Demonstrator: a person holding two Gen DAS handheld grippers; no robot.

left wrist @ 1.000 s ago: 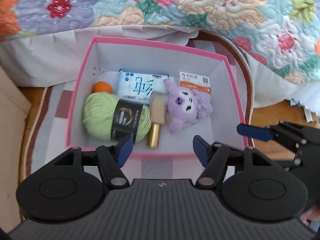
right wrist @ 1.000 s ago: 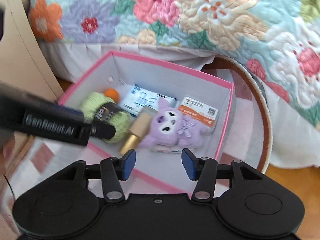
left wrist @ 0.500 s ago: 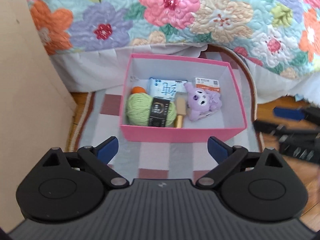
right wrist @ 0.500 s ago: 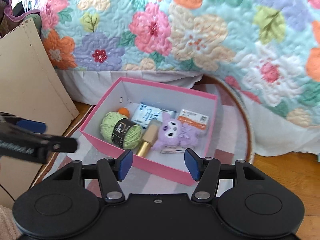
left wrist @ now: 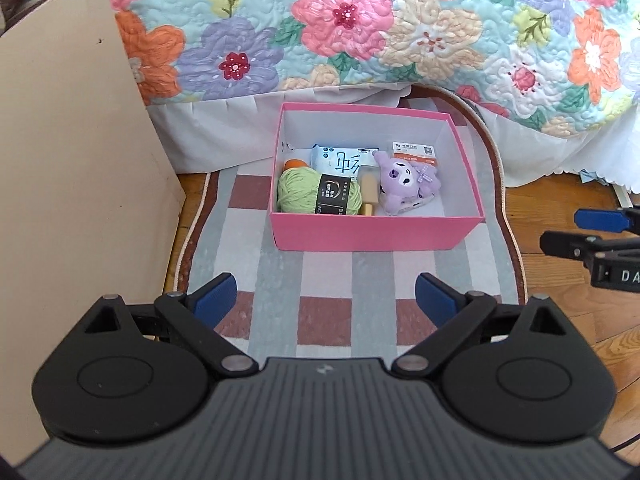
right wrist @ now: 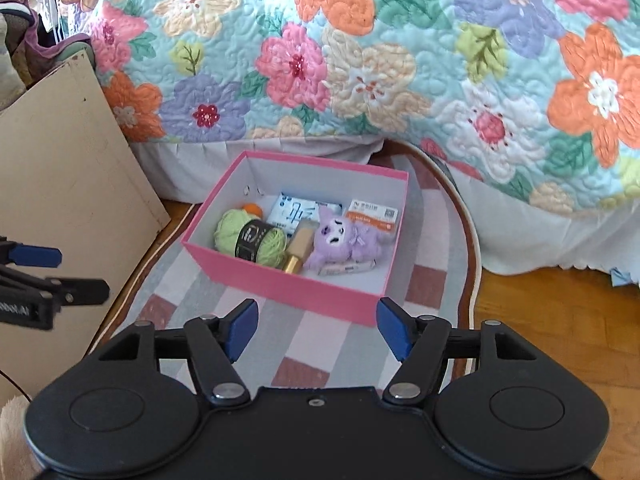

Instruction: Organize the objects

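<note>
Pink box (left wrist: 376, 236) (on rug) holds yarn (left wrist: 298, 196), plush (left wrist: 404, 180), packets; both grippers' jaws released, right just widening.

Bright daylight, soft shadows, sharp focus, fisheye bending at edges, dark vignette in corners

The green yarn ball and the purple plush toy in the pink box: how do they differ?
The green yarn ball is round, wrapped in a black label band; the purple plush toy is animal-shaped, with a white face and a bow. The yarn lies at the left end of the pink box; the plush lies near the middle, beyond a gold tube. Both are soft and lie inside the box.
</note>
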